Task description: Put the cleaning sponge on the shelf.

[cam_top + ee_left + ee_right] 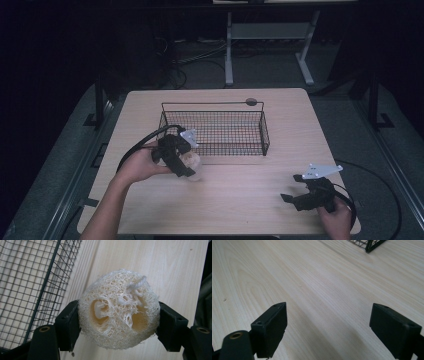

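Fingers of the left gripper [119,322] pinch a loofah [119,308] beside the empty basket [215,132]; placement likely remains. Right gripper [328,330] fingers: spread, idle over the counter [317,277].

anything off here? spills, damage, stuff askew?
Nothing stands out. The left tongs hold a round beige loofah slice squarely between the jaws, beside the black wire mesh basket, which sits upright. The right tongs are open over the bare light wooden table.

Cream, web-fibred loofah [119,310] — black wire-mesh basket [215,131] — on a pale, wood-grained table [250,185].
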The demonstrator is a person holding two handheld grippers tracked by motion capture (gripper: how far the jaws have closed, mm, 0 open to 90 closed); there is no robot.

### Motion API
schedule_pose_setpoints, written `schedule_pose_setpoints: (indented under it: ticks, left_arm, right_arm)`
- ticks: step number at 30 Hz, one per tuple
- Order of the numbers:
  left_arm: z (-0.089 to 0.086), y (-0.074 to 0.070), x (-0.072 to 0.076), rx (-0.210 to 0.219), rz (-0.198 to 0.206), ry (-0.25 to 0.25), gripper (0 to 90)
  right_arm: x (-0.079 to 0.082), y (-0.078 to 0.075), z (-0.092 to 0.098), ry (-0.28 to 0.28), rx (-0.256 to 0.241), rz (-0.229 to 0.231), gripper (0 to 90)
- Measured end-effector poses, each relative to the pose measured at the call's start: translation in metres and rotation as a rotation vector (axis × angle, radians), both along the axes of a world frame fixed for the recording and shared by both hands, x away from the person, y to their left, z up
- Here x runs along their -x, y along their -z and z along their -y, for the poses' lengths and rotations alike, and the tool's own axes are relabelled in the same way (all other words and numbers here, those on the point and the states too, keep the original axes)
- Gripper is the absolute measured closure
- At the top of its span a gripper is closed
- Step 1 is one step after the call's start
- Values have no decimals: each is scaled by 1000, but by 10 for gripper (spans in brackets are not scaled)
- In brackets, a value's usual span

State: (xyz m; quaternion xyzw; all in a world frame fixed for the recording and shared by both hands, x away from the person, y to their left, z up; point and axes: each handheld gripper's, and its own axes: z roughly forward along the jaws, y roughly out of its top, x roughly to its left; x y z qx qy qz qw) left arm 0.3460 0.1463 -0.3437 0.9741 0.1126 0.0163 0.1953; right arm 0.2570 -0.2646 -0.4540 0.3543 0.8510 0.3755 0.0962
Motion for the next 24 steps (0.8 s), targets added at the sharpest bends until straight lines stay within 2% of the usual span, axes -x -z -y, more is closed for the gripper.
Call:
schedule_pose_setpoints:
  ticks: [10, 18, 24]
  left_arm:
    - [4, -11, -10, 8, 10, 4, 284]
    - [7, -16, -16, -15, 11, 9, 284]
    - [7, -18, -24, 1, 4, -3, 284]
  right_arm:
    - [0, 0, -2, -2, 2, -4, 142]
    - [0, 0, -1, -1, 1, -5, 142]
    - [0, -1, -1, 1, 0, -3, 142]
